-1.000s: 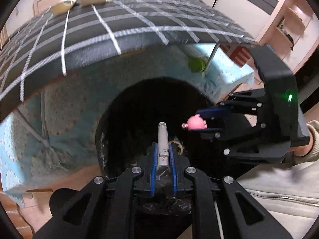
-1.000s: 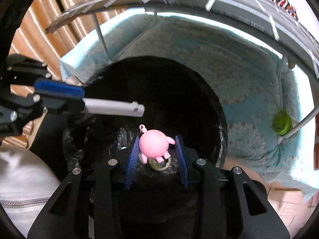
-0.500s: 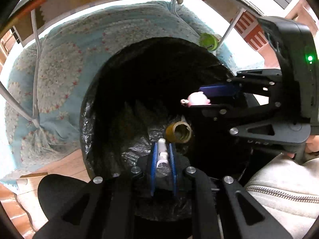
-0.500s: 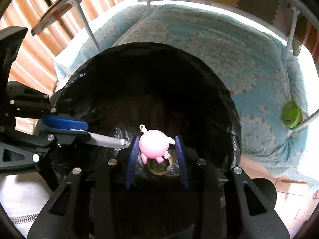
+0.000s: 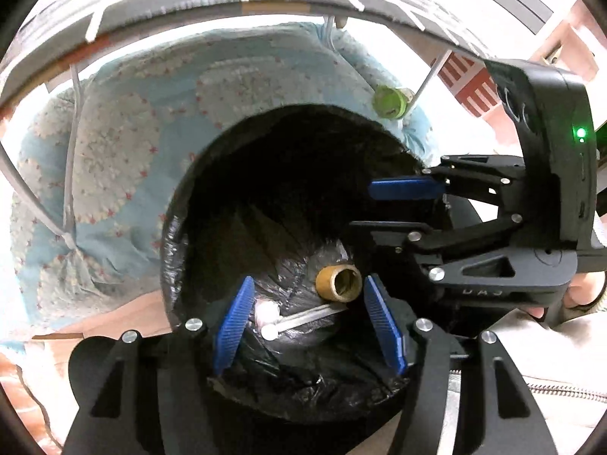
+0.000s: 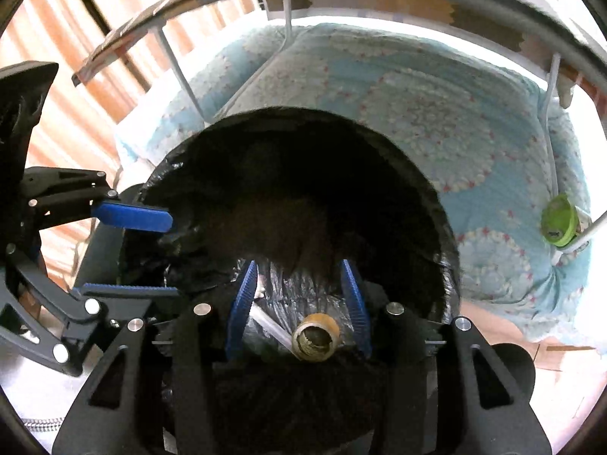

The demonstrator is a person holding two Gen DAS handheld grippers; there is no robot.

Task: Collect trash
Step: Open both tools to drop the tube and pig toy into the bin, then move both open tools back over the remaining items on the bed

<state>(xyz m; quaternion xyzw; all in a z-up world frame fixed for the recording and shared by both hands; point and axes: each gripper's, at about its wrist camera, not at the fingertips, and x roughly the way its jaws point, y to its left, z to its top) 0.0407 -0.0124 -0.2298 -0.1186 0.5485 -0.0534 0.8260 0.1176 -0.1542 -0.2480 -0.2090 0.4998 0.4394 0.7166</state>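
Trash bin [image 5: 178,265]: both grippers hovering over its mouth, dropping loads.
Left gripper [image 5: 307,326] and right gripper [image 6: 299,303] jaws just been opening, now standing wide and empty; pen [image 5: 303,318] lying inside bin.

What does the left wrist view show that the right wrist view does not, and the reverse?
Left wrist only: the white pen's round tip lying in the bag, the right gripper from the side, open and empty. Right wrist only: the left gripper from the side, jaws apart, just opened. Both: the black-lined bin, the brown tape core at its bottom, the green object on the blue quilt.
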